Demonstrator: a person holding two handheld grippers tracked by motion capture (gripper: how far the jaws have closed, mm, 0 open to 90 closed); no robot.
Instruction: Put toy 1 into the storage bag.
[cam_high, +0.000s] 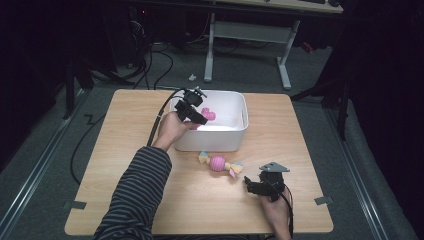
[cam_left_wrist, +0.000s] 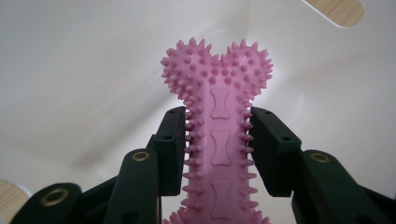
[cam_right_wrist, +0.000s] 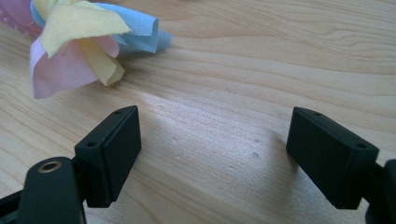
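The left tongs (cam_high: 200, 119) hold a pink spiked bone toy (cam_left_wrist: 217, 135) inside the white bin (cam_high: 235, 142) near the table's far edge, release seemingly next, while the right tongs (cam_right_wrist: 229, 154) gape wide.

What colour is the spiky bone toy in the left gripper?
Pink all over. The spiky bone toy, clamped in the left gripper, shows best in the left gripper view.

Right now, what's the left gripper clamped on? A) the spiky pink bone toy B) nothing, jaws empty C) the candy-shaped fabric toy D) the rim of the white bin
A: in the left gripper view the left gripper has both pads pressed against the shaft of the spiky pink bone toy, held over the inside of the white bin.
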